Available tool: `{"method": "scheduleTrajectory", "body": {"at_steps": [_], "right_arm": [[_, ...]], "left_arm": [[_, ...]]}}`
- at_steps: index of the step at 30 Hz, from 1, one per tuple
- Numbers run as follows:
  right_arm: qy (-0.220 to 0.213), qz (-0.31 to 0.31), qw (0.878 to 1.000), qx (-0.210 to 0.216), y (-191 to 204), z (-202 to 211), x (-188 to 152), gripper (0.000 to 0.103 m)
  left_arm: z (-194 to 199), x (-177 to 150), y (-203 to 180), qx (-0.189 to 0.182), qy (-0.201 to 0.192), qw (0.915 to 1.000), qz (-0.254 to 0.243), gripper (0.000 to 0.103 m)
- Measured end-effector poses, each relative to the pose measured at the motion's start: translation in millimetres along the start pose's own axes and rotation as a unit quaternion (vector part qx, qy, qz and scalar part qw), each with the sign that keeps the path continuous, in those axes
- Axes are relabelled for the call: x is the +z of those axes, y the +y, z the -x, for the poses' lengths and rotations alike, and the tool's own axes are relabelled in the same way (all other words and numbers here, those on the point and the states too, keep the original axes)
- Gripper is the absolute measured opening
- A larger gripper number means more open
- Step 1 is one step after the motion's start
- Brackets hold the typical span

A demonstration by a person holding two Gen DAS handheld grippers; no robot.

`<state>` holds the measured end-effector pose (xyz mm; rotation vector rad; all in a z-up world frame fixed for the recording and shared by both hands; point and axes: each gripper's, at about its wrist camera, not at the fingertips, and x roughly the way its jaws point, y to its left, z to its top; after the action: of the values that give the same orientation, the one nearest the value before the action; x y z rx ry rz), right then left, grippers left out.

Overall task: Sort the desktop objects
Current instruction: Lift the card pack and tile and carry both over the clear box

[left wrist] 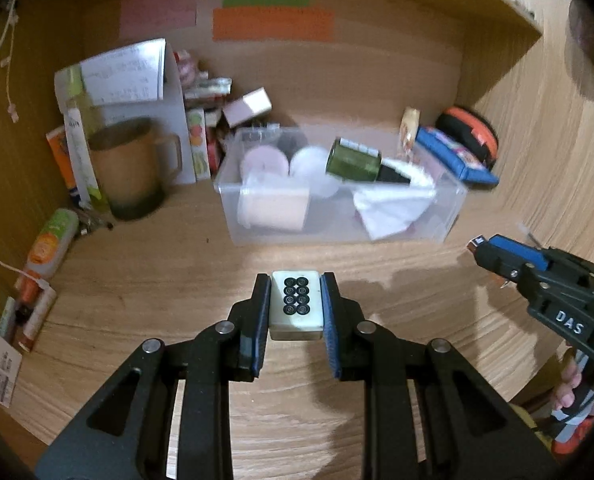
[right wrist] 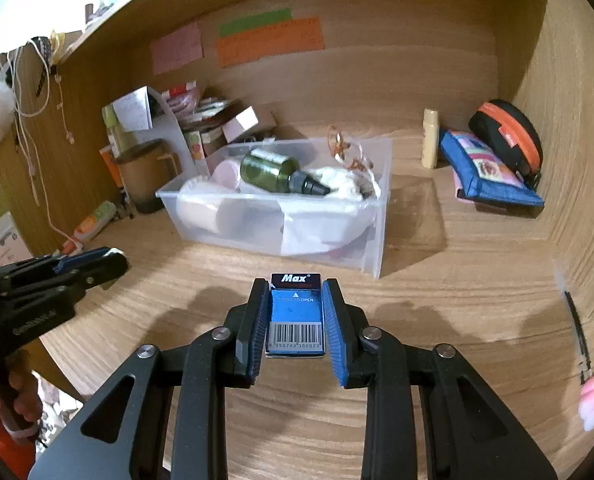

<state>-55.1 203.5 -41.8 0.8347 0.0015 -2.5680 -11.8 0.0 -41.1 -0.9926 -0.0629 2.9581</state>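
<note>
White and smooth, the little game tile (left wrist: 295,305) has black rings on its top and sits tight between the two blue pads of the left tongs (left wrist: 295,312). It looks hard, small and light. Its sides look shiny, so it may slip if the squeeze gets loose. The pads press on its two long sides, which looks like the best place to hold it, as those sides are flat.

The right tongs (right wrist: 295,320) are clamped on a small blue box (right wrist: 296,314) with the word Max on it and a bar code. It looks stiff and light too. The pads hold its long sides, and the box pokes out a bit past the tips.

Under both tongs is the brown wooden worktop (left wrist: 397,304).

Just ahead of the tongs stands a clear plastic bin (left wrist: 339,236). Inside it, a green bottle (left wrist: 353,159) lies on its side on top of white and pink things. I think the tile and the box may go in there, but I cannot be sure.

Ahead and to the left of the left tongs is a brown mug (left wrist: 131,168). Ahead and to the right of the right tongs lies a blue pouch (right wrist: 487,172).
</note>
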Motion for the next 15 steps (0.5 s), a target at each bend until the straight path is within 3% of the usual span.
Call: {"method": "scheduleTrajectory", "body": {"at_steps": [15], "right_arm": [[-0.058,0.009,0.998,-0.015,1.6,25.6,40.3,0.025]], "left_arm": [[18.4,40.5,0.6,-0.017,-0.055,0.9983,-0.004,0.024]]}}
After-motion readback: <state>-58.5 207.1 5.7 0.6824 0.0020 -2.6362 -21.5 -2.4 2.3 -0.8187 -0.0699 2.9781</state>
